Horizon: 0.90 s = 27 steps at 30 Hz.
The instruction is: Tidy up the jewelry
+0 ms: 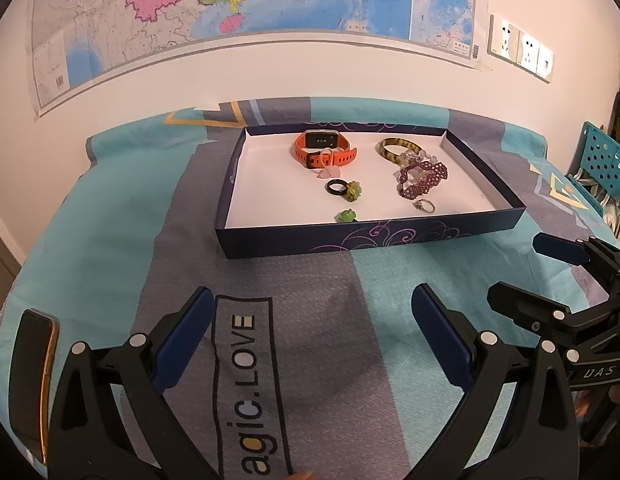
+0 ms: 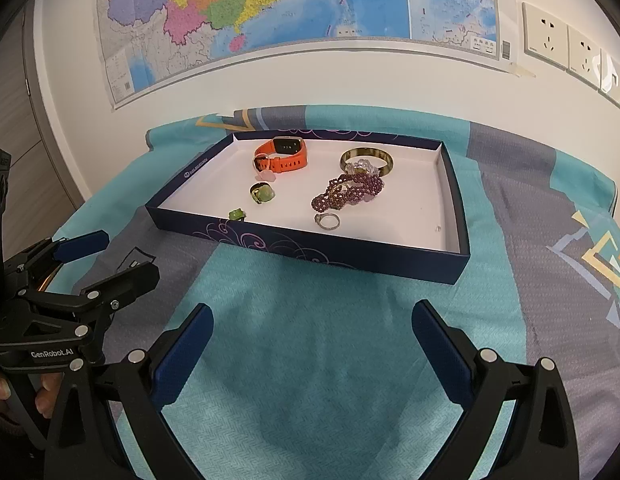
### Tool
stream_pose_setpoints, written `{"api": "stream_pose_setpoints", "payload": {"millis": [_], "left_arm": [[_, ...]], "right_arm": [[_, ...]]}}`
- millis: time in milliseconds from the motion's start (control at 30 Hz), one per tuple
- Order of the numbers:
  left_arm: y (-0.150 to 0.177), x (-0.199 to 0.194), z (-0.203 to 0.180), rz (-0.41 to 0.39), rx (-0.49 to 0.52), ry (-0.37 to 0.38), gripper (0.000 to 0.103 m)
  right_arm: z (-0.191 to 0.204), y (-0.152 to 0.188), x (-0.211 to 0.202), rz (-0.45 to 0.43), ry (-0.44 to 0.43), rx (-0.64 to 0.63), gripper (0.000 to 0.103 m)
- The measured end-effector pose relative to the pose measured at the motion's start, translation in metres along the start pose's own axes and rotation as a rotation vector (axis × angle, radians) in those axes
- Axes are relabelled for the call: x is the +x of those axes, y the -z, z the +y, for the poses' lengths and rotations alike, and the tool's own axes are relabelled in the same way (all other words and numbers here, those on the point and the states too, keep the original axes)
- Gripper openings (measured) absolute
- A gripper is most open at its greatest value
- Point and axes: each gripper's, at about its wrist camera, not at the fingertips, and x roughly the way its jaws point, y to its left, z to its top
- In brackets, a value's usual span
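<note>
A shallow dark blue box (image 1: 350,238) (image 2: 310,250) with a white floor lies on the cloth ahead of both grippers. Inside lie an orange watch (image 1: 324,148) (image 2: 283,155), a brownish bangle (image 1: 400,148) (image 2: 366,159), a purple bead bracelet (image 1: 422,178) (image 2: 348,192), a black ring (image 1: 336,187), a silver ring (image 1: 425,205) (image 2: 328,221) and small green pieces (image 1: 347,215) (image 2: 236,214). My left gripper (image 1: 312,332) is open and empty, well short of the box. My right gripper (image 2: 312,340) is open and empty too, with its fingers (image 1: 558,249) showing at the right edge of the left wrist view.
A teal and grey patterned cloth (image 1: 293,280) (image 2: 310,340) covers the table. A dark phone (image 1: 29,380) lies at the left near my left gripper. A map (image 1: 229,0) hangs on the wall behind, wall sockets (image 2: 570,44) beside it. A teal perforated basket (image 1: 602,164) stands far right.
</note>
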Motion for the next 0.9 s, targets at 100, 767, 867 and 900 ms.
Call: {"api": "stream_pose_setpoints", "payload": {"millis": [100, 767, 867, 900], "left_arm": [[0.0003, 0.0003, -0.0003, 0.001, 0.000, 0.001, 0.097], [0.0016, 0.0020, -0.0027, 0.006, -0.001, 0.004, 0.097], [0.0018, 0.0025, -0.0029, 0.007, -0.002, 0.004, 0.097], [0.0020, 0.0026, -0.0030, 0.008, -0.002, 0.005, 0.097]], "right_arm": [[-0.0001, -0.0003, 0.0002, -0.001, 0.000, 0.000, 0.096], [-0.0001, 0.0021, 0.0023, 0.007, -0.002, 0.005, 0.096], [-0.0007, 0.0014, 0.0029, 0.008, -0.003, 0.007, 0.096], [-0.0008, 0.0012, 0.0031, 0.009, -0.004, 0.007, 0.096]]}}
